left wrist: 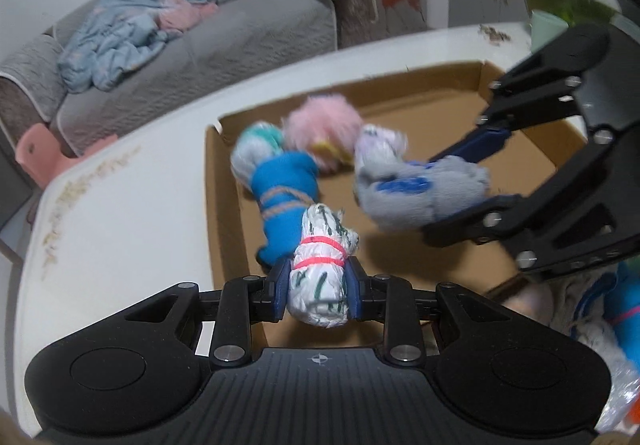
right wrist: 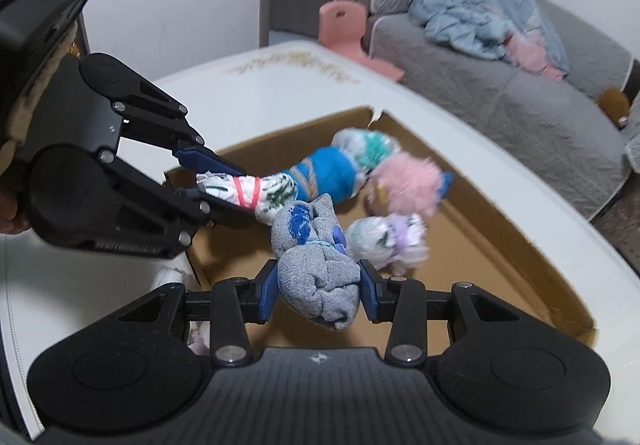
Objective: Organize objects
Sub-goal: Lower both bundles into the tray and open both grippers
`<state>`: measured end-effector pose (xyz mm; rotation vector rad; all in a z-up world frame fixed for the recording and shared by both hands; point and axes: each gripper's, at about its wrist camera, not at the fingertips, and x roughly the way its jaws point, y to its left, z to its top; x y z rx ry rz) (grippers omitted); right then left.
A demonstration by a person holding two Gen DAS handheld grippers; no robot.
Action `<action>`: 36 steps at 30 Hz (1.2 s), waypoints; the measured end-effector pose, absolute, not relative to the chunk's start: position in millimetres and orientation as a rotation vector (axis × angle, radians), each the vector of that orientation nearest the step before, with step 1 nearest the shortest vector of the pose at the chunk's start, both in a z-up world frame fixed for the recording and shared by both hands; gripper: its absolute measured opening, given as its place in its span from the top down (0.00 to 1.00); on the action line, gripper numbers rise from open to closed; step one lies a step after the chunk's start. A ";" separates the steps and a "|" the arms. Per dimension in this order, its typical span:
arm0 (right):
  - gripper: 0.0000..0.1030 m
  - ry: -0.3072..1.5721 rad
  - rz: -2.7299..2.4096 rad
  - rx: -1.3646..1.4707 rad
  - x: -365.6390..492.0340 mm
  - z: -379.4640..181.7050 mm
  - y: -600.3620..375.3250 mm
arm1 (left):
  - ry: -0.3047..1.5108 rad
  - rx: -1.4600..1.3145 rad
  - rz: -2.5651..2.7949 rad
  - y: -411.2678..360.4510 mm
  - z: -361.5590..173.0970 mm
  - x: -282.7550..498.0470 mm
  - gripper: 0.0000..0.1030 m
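My left gripper (left wrist: 318, 287) is shut on a white sock roll with green marks and a pink band (left wrist: 320, 265), held over the near edge of a shallow cardboard box (left wrist: 224, 181). It also shows in the right wrist view (right wrist: 240, 191). My right gripper (right wrist: 318, 287) is shut on a grey sock bundle with blue patches (right wrist: 316, 269), also seen in the left wrist view (left wrist: 420, 193), above the box. In the box lie a blue roll (left wrist: 286, 185), a pink fluffy roll (left wrist: 324, 121), a teal-white roll (left wrist: 256, 143) and a white-lilac roll (right wrist: 384, 239).
The box sits on a white table (left wrist: 120, 205). More rolled socks (left wrist: 600, 321) lie at the right beside the box. A grey sofa (left wrist: 200, 45) with blue clothes and a pink stool (right wrist: 344, 29) stand beyond the table. A green container (left wrist: 560, 5) stands at the far right.
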<state>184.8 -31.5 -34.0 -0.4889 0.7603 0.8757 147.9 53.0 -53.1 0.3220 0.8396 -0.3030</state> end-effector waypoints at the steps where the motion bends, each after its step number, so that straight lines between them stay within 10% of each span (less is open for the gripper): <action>1: 0.63 0.767 0.880 -0.499 185.9 -37.6 -28.6 | 0.844 0.328 -0.304 53.1 -54.9 148.4 0.66; 36: 0.47 0.816 0.664 -0.483 182.8 -36.0 -12.7 | 0.853 0.160 -0.009 54.5 -48.1 149.2 0.52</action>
